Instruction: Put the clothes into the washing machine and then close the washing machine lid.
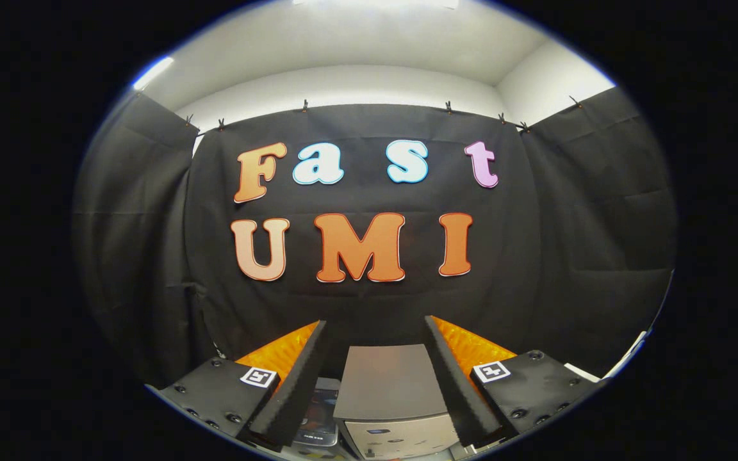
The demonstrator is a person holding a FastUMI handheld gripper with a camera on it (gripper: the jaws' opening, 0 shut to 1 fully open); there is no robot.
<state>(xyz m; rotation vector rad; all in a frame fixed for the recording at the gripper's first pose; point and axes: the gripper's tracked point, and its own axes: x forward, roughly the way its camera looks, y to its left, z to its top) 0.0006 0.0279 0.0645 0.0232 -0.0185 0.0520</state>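
Observation:
My gripper (375, 328) is open, its two fingers spread wide with nothing between them. It is held level and faces the booth's black cloth wall. Below and between the fingers stands the washing machine (398, 410), a small light-coloured box seen from above. Its dark flat lid (389, 381) stands raised toward the wall, and part of the control panel shows under it. A dark item (319, 416) lies just left of the machine, beside my left finger; I cannot tell whether it is the clothes.
The black cloth wall (369, 301) closes off the space ahead and on both sides. A white edge (625, 358) shows low beyond the right finger. White ceiling lies above the cloth.

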